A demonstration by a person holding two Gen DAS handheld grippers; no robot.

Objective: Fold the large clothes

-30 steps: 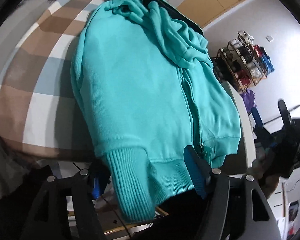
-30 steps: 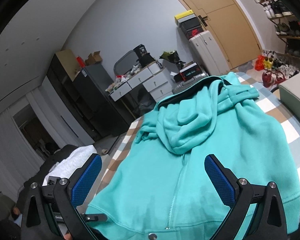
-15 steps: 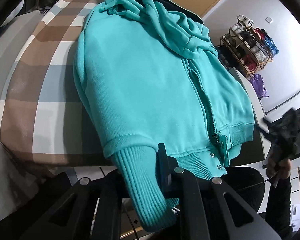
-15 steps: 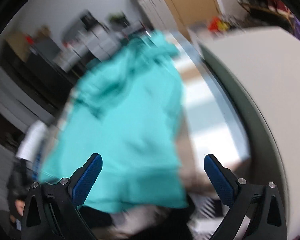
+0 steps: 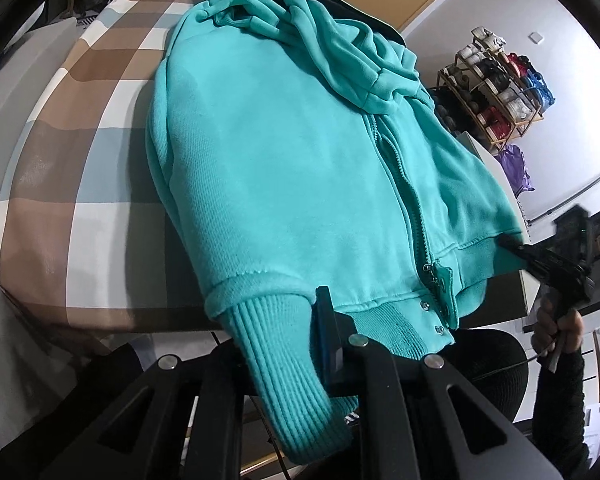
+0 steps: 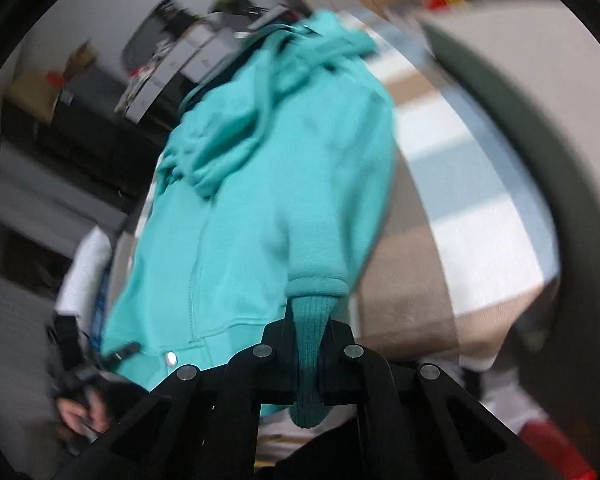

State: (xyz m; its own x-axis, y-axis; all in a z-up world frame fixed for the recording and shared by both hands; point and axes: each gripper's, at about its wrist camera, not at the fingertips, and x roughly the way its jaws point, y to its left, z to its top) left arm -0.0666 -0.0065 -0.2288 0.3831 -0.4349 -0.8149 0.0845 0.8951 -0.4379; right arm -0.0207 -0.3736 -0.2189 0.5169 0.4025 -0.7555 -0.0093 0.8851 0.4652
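One teal zip hoodie (image 5: 284,152) lies front-up on a checked bed (image 5: 72,184), hood at the far end, hem and two ribbed cuffs hanging over the near edge; bare cover lies open on the left. Left gripper (image 5: 300,344) is clamped on one cuff (image 5: 284,364). Right gripper (image 6: 309,344) has just closed, pinching the other cuff (image 6: 310,344). Zipper closed, fabric smooth.

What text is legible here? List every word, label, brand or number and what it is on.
None can be read.
The teal hoodie shows no print or logo.
Boxes and papers at the left wrist view's edges carry marks too small to read.
The right wrist view is motion-blurred throughout.
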